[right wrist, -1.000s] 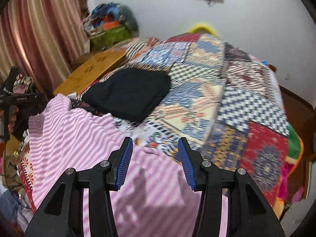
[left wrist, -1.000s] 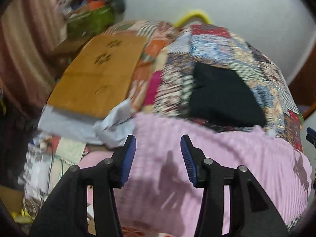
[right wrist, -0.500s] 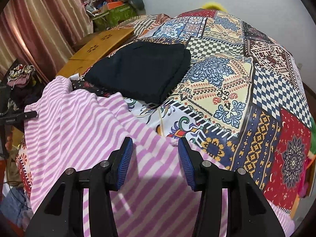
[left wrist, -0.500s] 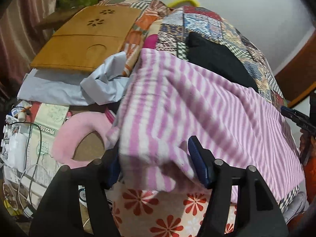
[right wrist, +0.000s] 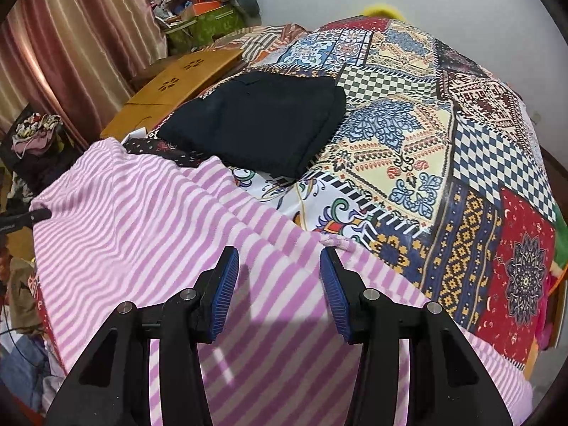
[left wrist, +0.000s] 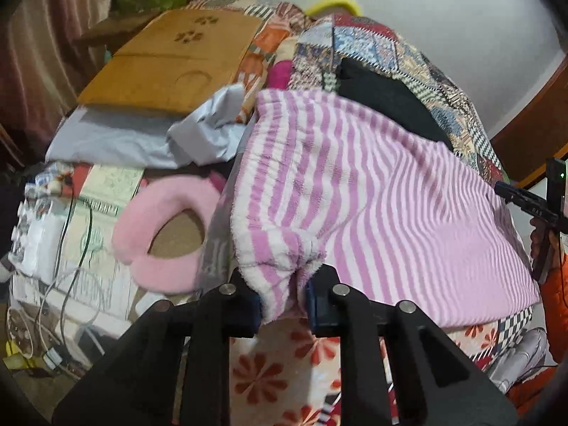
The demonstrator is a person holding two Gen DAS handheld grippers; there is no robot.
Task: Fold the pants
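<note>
The pink-and-white striped fleece pants (left wrist: 355, 184) lie spread over the near edge of a patchwork bedspread (right wrist: 443, 163). My left gripper (left wrist: 284, 294) is at their near left corner. Its jaws are closing, and a bunched fold of the fabric is pinched between the pads. In the right wrist view the pants (right wrist: 142, 220) fill the lower left. My right gripper (right wrist: 279, 269) hovers open just over their right part, near a small fabric tab at the hem, with nothing between its fingers.
A folded black garment (right wrist: 262, 120) lies on the bedspread beyond the pants. A wooden lap table (left wrist: 170, 60) and crumpled grey cloth (left wrist: 142, 135) sit to the left. A pink neck pillow (left wrist: 159, 220), boxes and cables crowd the floor beside the bed.
My left gripper came down to the pants' near left corner, took the fabric between its jaws and closed in on it. The right gripper dipped slightly, then held still, open.
</note>
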